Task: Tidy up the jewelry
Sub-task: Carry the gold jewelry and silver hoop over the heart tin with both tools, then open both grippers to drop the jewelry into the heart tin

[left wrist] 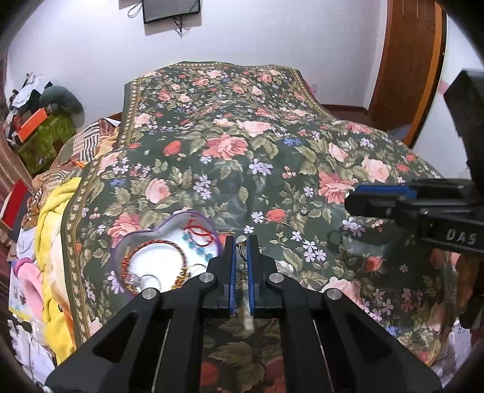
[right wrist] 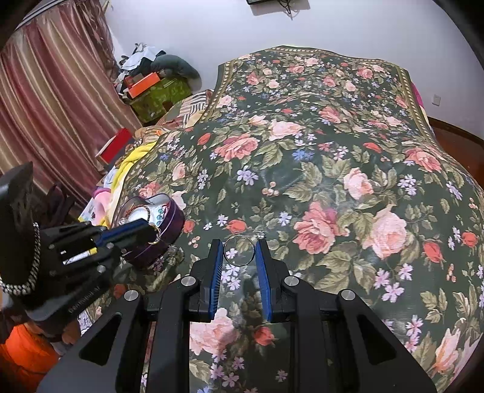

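On the bed (right wrist: 332, 157), the right claw (right wrist: 239, 252) stands open around a ring (right wrist: 239, 250). Beside the heart box (left wrist: 133, 238), the left claw (left wrist: 241, 248) is nearly closed on an earring (left wrist: 241, 241).

Bed: ahead of my claw, a bed (right wrist: 332, 151) under a dark green floral spread.
Wall: plain white wall (left wrist: 272, 36) beyond it, a dark framed panel (left wrist: 171, 10) hung high.
Curtain: striped reddish curtain (right wrist: 45, 105) far to my left.
Door: wooden door (left wrist: 405, 60) off right.
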